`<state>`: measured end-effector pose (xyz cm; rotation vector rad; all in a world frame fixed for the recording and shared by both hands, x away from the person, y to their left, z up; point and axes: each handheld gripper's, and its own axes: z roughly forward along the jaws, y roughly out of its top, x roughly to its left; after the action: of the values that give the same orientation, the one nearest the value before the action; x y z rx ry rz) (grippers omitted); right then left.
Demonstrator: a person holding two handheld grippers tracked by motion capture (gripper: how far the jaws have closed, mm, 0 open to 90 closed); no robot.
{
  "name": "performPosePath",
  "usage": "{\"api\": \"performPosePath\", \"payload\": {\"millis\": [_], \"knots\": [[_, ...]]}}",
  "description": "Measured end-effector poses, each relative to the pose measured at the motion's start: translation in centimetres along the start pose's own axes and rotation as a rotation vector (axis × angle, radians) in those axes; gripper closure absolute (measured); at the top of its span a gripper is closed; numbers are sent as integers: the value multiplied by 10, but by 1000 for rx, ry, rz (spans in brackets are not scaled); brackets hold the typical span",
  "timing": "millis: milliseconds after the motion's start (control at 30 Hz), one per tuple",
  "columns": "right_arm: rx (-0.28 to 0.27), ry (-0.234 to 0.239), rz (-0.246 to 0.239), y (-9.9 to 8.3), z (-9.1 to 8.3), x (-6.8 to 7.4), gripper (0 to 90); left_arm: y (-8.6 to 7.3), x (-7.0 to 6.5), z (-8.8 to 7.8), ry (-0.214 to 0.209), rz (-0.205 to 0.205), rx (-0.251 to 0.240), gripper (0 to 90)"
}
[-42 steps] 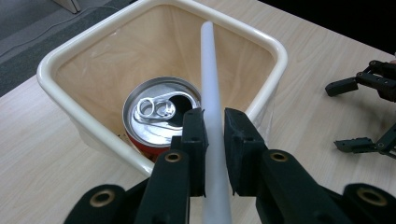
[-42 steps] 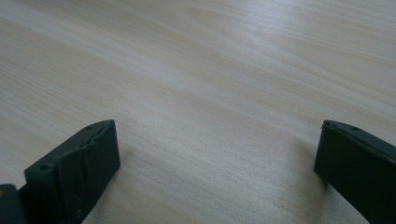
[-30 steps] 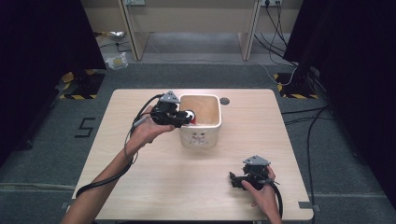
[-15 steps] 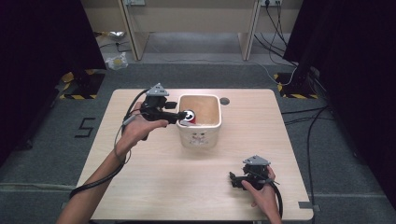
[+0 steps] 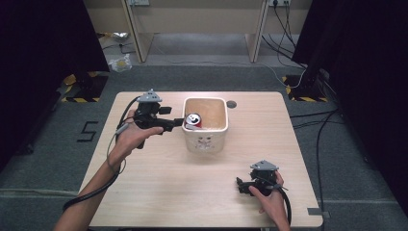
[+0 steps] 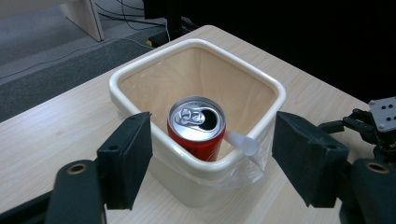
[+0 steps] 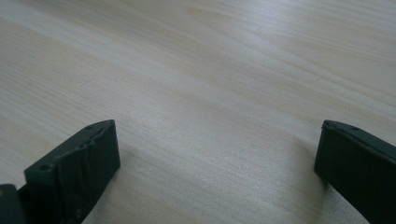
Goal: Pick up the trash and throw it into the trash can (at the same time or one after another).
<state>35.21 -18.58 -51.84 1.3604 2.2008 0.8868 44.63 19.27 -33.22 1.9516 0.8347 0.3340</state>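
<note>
A red can (image 6: 196, 126) stands upright inside the white bin (image 6: 140, 71), against its near wall, as the left gripper (image 5: 177, 122), jaws just opened wide and empty, risks nudging the rim and tipping it; the right gripper (image 5: 246, 184) rests wide open on the table (image 5: 159, 192).

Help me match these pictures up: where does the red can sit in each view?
High view: the red can stands inside the cream bin, at its left wall, mid-table.
Left gripper view: centre frame, upright inside the bin, beyond the open jaws.
Right gripper view: not in it; bare tabletop.
Shared landmark: the bin's rounded rim.
</note>
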Motion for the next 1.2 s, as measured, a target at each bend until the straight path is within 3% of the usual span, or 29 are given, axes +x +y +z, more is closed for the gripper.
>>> {"api": "performPosePath", "payload": {"millis": [133, 267, 600, 1200], "knots": [[0, 0, 0, 0, 0, 0, 3, -8, 4, -3, -5, -9, -26, 259], [0, -1, 0, 0, 0, 0, 2, -18, 9, -4, 21, -10, -27, 236], [1, 0, 0, 0, 0, 0, 2, -42, 18, -5, 3, -42, -33, 178], [1, 0, 2, 0, 0, 0, 3, -80, 13, -4, -1, -30, -47, 162]]}}
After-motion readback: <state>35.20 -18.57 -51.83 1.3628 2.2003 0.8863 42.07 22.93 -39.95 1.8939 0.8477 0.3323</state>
